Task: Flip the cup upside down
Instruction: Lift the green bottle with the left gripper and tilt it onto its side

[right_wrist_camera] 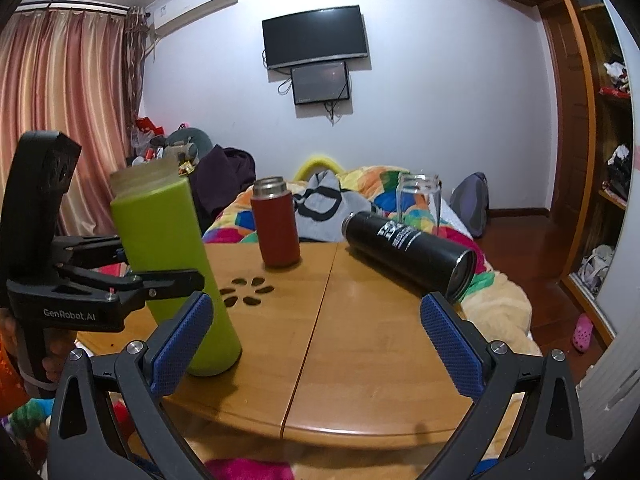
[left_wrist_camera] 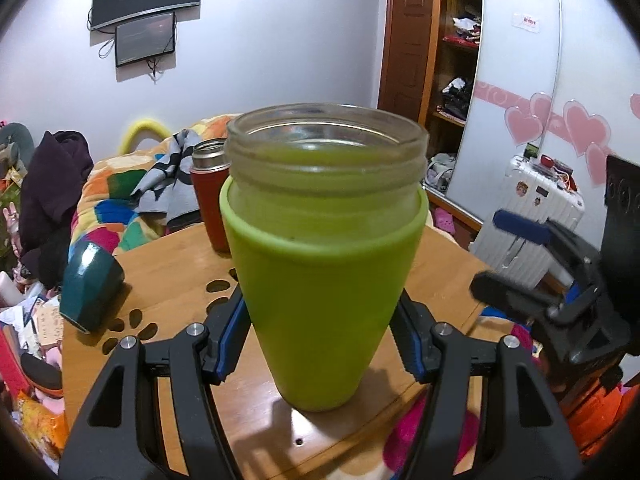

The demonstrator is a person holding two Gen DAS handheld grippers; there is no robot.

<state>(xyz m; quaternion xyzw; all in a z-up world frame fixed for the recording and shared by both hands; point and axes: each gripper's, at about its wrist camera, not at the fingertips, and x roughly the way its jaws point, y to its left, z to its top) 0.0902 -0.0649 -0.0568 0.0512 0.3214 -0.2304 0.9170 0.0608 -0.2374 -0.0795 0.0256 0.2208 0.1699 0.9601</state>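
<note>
On the near left part of the round wooden table (right_wrist_camera: pixel 360 320) stands the tall glass cup in a lime-green silicone sleeve (left_wrist_camera: pixel 324 264), mouth up, with its base on the wood and leaning a little in the right wrist view. The left gripper (left_wrist_camera: pixel 320 344) has its blue-padded fingers closed against the lower part of the sleeve, one pad on each side, so it appears to hold the cup firmly. The right gripper (right_wrist_camera: pixel 316 344) hangs wide open over the near edge of the table and holds nothing. The step in hand looks like the lift and turn. The grip sits low on a tall, top-heavy body, so the cup may swing once raised. Lift it straight up first, high enough that its rim will not strike the table during the roll. Then rotate the wrist steadily about the fingers' line until the mouth faces down. Keep the squeeze constant, since the sleeve is soft and could slip over the glass. Just beyond stands a red cylindrical flask with a steel rim (right_wrist_camera: pixel 276 224), and farther right a black metal bottle (right_wrist_camera: pixel 412 248) lies on its side, with a clear glass jar (right_wrist_camera: pixel 420 200) behind it. A dark teal ceramic vessel (left_wrist_camera: pixel 90 284) rests at the far left. Turn the cup toward the open near side, away from these, and lower it flat onto its rim before releasing.
</note>
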